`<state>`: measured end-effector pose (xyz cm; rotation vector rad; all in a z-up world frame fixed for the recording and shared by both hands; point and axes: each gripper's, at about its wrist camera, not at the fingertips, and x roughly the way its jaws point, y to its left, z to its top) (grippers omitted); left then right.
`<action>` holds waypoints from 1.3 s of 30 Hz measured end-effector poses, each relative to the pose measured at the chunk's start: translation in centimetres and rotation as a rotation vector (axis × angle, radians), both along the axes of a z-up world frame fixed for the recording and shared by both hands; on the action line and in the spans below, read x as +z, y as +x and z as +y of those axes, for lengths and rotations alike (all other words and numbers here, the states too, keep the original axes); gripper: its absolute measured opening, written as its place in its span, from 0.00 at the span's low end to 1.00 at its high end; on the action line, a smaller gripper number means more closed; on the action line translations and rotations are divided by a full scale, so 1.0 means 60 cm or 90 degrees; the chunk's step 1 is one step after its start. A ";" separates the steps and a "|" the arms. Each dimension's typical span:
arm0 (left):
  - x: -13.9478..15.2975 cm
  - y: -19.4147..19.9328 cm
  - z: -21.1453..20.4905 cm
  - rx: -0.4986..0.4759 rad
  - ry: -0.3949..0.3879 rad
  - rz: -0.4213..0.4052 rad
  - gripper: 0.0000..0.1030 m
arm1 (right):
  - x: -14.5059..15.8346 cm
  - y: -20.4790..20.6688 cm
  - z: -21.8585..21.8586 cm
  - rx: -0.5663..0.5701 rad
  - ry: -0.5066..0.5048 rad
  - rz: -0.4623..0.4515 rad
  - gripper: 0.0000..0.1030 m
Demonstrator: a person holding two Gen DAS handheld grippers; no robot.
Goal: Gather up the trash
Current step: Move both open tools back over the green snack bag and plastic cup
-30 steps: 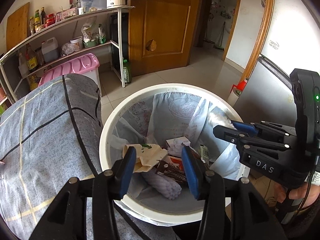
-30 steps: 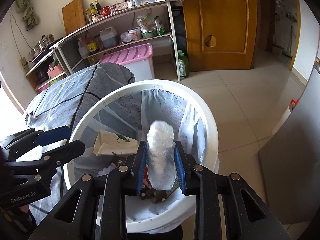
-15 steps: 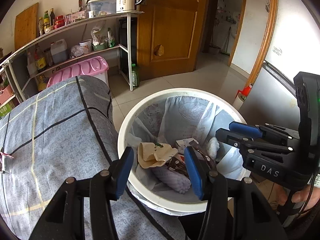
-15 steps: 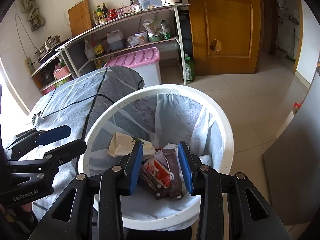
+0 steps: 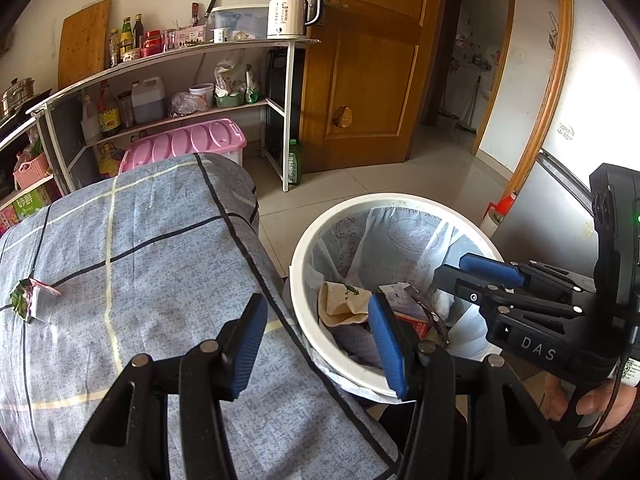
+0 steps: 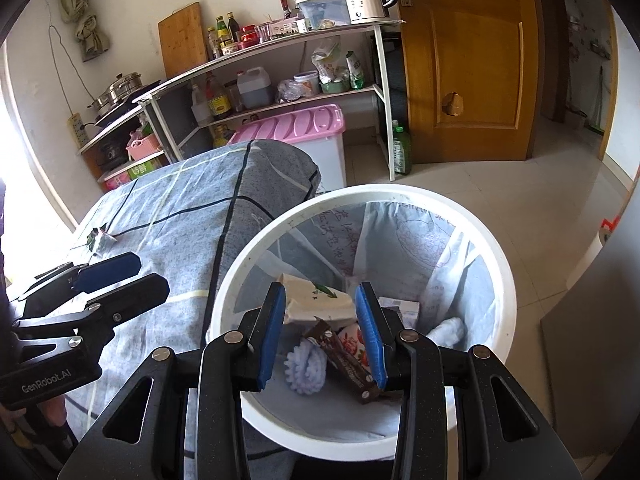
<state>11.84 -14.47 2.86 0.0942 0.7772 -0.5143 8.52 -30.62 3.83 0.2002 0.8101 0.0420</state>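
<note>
Left claw (image 5: 316, 344) has swung left since a second ago, now straddling the bin rim (image 5: 304, 320) and grey checked surface (image 5: 140, 280); gaping, empty. Right claw (image 6: 322, 332), marked "DAS", hangs parted, empty, over binned trash (image 6: 344, 344). Green wrapper (image 5: 30, 300) lies mid-left.

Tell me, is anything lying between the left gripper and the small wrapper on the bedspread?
Nothing visible does. The left gripper is open and empty, and only bare bedspread lies between it and the wrapper, off to its left.
</note>
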 end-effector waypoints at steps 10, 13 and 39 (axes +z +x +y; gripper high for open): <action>0.007 0.001 0.076 0.057 -0.002 -0.015 0.53 | 0.009 0.020 0.065 0.045 -0.001 -0.013 0.37; 0.008 0.003 0.104 0.079 -0.006 -0.015 0.53 | 0.010 0.028 0.086 0.060 -0.002 -0.017 0.37; -0.007 0.045 0.377 0.273 -0.013 -0.007 0.53 | 0.004 0.126 0.298 0.193 0.005 -0.019 0.38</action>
